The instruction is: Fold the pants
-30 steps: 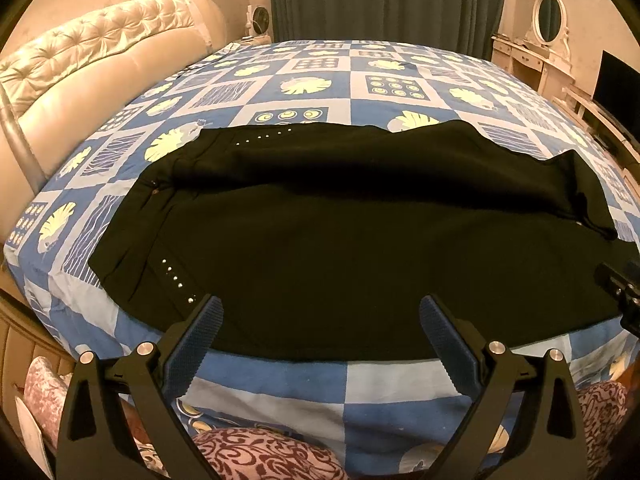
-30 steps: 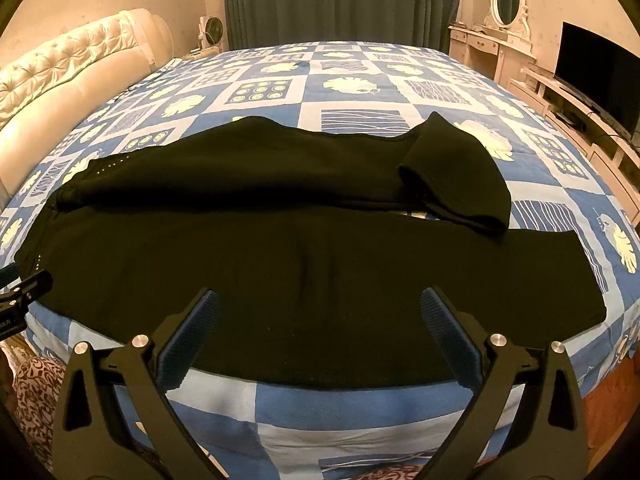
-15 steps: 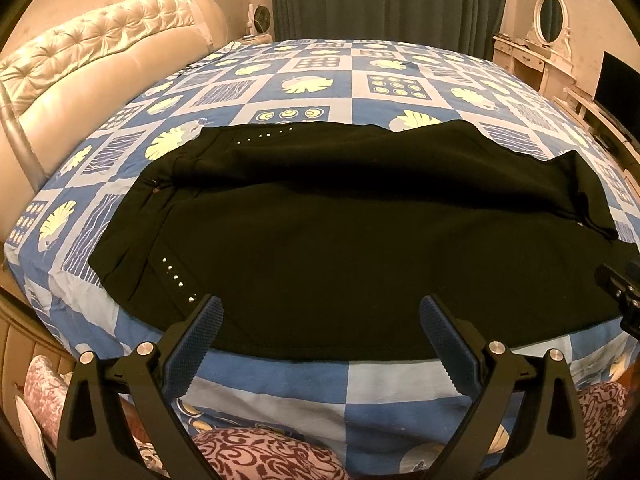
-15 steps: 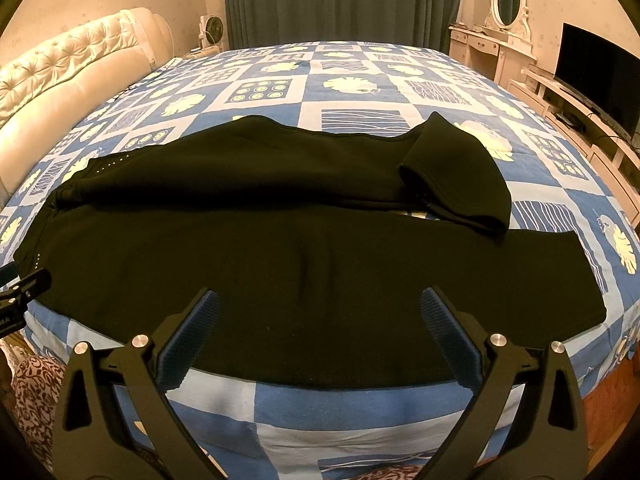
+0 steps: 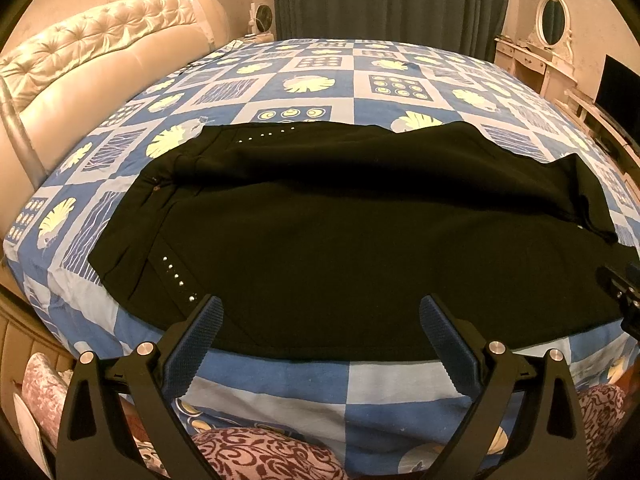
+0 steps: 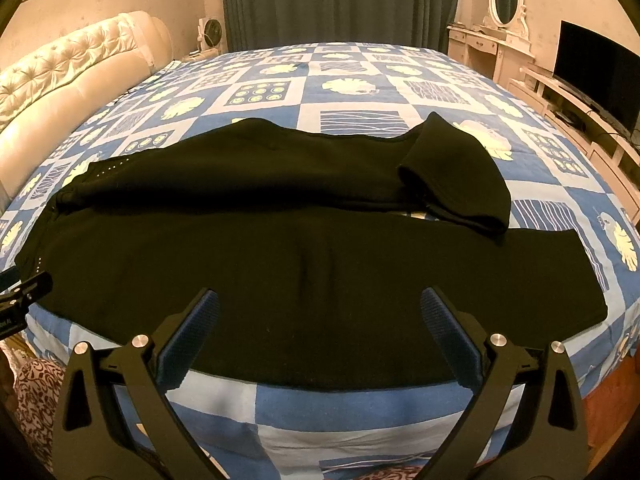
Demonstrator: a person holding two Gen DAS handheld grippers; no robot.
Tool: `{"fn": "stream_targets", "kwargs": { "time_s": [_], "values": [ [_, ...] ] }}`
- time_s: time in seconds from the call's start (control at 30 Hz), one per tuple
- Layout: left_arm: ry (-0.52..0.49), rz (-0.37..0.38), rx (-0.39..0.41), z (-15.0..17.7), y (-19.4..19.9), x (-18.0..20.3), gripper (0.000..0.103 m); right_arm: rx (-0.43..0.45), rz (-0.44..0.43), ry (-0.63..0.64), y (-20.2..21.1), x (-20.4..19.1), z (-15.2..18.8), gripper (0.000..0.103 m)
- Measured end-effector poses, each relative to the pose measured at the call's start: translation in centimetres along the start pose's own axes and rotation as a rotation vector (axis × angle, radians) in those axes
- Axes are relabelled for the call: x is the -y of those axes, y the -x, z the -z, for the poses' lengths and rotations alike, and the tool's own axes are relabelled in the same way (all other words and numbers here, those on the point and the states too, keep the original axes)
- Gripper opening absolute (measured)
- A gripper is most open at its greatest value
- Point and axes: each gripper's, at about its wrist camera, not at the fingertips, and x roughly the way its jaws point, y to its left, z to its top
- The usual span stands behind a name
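- Pants (image 5: 340, 240) spread lengthwise across near part of bed (image 5: 360, 76), waist end at left, leg ends at right; black fabric on blue-and-white patterned cover.
- Near leg (image 6: 320, 280) flat, running full length along near bed edge, hem at right close to the bed's right edge.
- Far leg (image 6: 240, 168) lying alongside and just beyond, touching or slightly overlapping the near leg along the middle; exact overlap hard to tell, black on black.
- End of far leg (image 6: 460, 176) doubled back on itself, resting partly on the near leg at right; looks like an untidy flop, not a deliberate fold.
- Waist end (image 5: 132, 232) open and flat, row of pale studs visible near its near corner.
- Left tool (image 5: 318, 334) wide open, empty, hovering at near bed edge over the hip area; not touching fabric as far as visible.
- Right tool (image 6: 319, 324) likewise wide open, empty, poised over the near leg's middle at near edge.
- Judged progress: at the start. No lengthwise fold made, legs not stacked.
- Judged remaining: straighten the doubled-back leg end, lay one leg over the other, then fold the length down in halves or thirds.
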Motion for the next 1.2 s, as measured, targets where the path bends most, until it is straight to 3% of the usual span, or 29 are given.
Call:
{"fn": "stream_targets", "kwargs": {
  "time_s": [1.03, 1.2],
  "values": [
    [0.009, 0.011, -0.004, -0.1, -0.1, -0.3, 0.098, -0.022, -0.018, 0.008, -0.5, -0.5, 0.5, 0.101],
    [0.041, 0.121, -0.03, -1.1, 0.1, -1.6, 0.098, -0.049, -0.074, -0.008, -0.4, -0.1, 0.2, 0.101]
  ]
}}
